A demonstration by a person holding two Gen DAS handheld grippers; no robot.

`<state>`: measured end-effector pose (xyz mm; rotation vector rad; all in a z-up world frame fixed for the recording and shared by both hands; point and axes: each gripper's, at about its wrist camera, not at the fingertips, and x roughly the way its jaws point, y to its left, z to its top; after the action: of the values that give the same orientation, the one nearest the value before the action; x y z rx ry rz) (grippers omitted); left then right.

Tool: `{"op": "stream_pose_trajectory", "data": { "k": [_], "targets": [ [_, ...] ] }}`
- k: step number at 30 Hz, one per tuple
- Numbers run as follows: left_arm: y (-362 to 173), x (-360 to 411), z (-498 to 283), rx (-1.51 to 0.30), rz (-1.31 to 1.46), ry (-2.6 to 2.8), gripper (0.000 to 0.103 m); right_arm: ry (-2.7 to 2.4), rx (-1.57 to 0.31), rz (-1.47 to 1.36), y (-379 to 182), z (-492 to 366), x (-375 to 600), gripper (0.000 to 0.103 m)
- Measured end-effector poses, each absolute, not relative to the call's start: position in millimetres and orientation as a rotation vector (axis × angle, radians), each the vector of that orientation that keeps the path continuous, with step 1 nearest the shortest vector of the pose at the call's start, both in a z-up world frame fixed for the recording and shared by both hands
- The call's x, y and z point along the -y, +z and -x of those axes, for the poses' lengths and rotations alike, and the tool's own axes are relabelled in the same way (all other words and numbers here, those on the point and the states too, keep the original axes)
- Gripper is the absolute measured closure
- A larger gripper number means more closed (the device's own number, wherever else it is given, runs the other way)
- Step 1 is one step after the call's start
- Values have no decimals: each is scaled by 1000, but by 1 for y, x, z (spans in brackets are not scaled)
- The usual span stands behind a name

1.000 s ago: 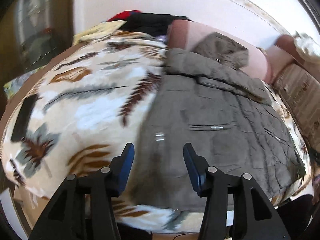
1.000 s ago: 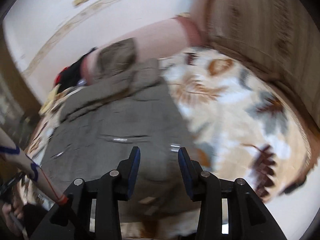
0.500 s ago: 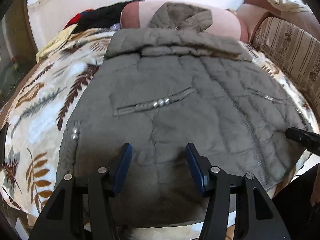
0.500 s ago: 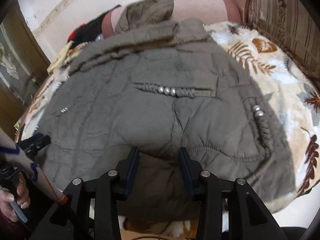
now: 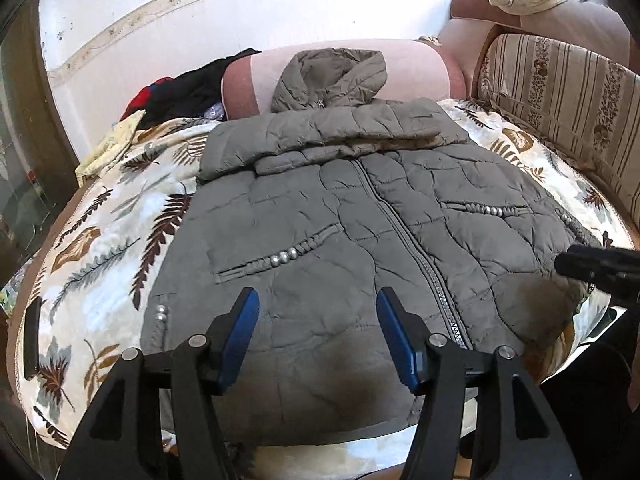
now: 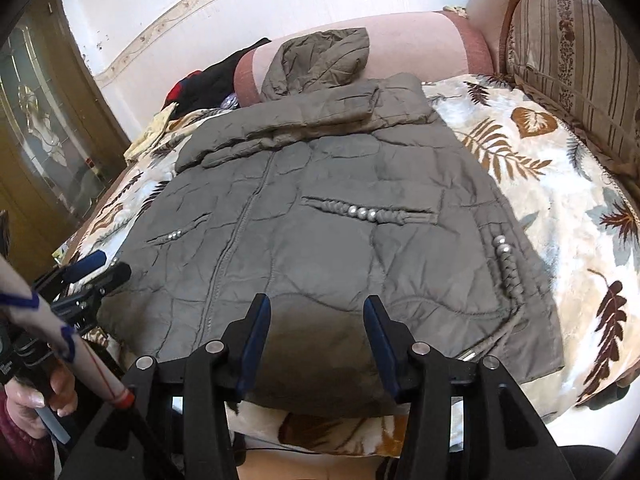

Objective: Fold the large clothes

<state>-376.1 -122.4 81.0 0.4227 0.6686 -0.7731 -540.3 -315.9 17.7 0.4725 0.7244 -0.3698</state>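
A grey-green quilted hooded jacket [image 5: 360, 216] lies flat, front up, zipped, on a leaf-print blanket [image 5: 108, 240]; it also shows in the right wrist view [image 6: 320, 224]. Its sleeves are folded across the chest below the hood [image 5: 332, 76]. My left gripper [image 5: 316, 300] is open and empty, hovering above the jacket's hem, left of the zipper. My right gripper [image 6: 316, 308] is open and empty above the hem, right of the zipper. The right gripper's tip [image 5: 596, 264] shows at the left view's right edge; the left gripper [image 6: 92, 272] shows at the right view's left edge.
A pink bolster [image 5: 416, 68] lies behind the hood. Dark and red clothes [image 5: 188, 88] are piled at the back left. A striped sofa back [image 5: 560, 92] runs along the right. A black flat object [image 5: 32, 336] lies on the blanket's left edge. A glass-panelled door [image 6: 44, 132] stands left.
Both views have swung from the blanket's sides onto the jacket and pulled back slightly, so the whole jacket now shows. Both grippers stay open and empty.
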Motion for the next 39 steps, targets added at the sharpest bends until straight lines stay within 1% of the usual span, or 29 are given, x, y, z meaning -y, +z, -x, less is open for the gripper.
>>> {"op": "stream_pose_trajectory", "data": {
  "k": [7,13,23,28,39],
  "targets": [
    [87,114,375,-667,-402,-756,41,-350,-724,-459,21,540,309,46],
    [90,109,375,-664,-397,-749,41,-355,-715,-462,25,541,308,44],
    [93,101,379,-657,-401,-734,40,-337,-712,-451,28,537,300,44],
    [97,97,383,-651,-397,-733,40,-337,-705,-447,31,539,297,41],
    [103,98,396,-625,-410,-751,38,-345,-688,-438,41,549,293,40]
  ]
}}
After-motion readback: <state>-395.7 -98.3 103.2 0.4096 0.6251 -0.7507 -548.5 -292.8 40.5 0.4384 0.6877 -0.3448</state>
